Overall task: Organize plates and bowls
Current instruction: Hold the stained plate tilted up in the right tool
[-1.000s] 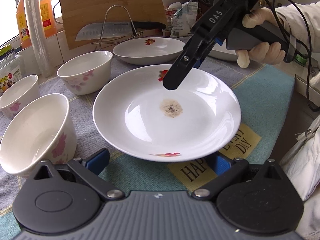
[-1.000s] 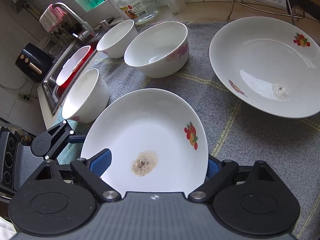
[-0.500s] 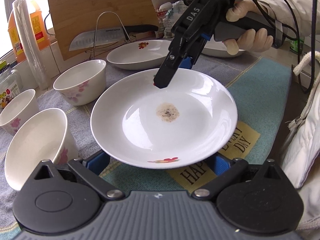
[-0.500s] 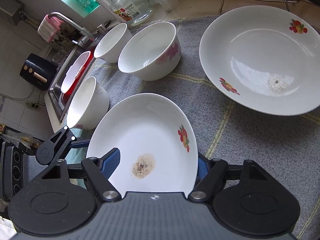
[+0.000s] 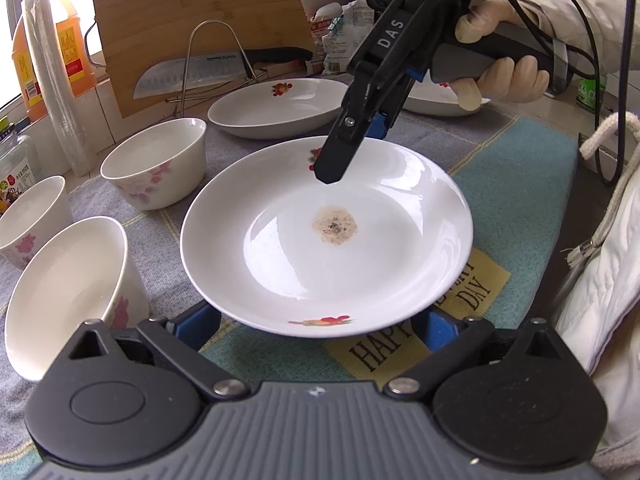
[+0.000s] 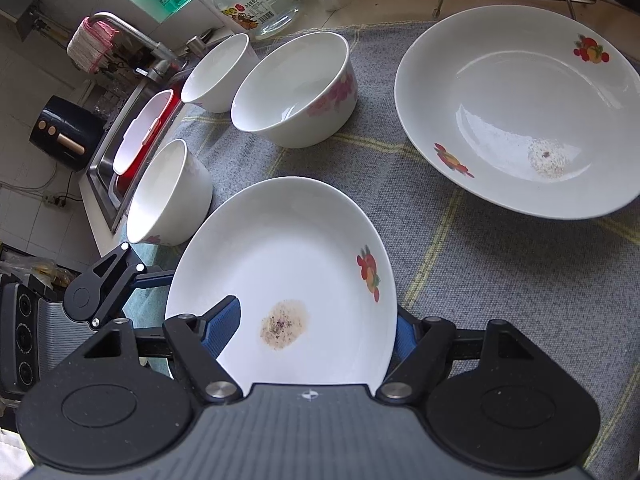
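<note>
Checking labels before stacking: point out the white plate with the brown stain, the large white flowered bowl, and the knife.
White plate with the brown stain (image 5: 280,264): left wrist view, bare inner surface left of the stain.
Large white flowered bowl (image 6: 316,120): right wrist view, outer wall.
Knife (image 5: 192,72): left wrist view, steel blade.

Both cameras sit just behind their own tongs and look steeply down along them at the bench. The left wrist view faces toward the cutting board (image 5: 200,20) at the back wall, close over the stained plate (image 5: 326,236). The right wrist view faces toward the sink (image 6: 120,152), equally close over that plate (image 6: 280,280). Both views share the plate, the three bowls and a second plate (image 6: 520,112).
</note>
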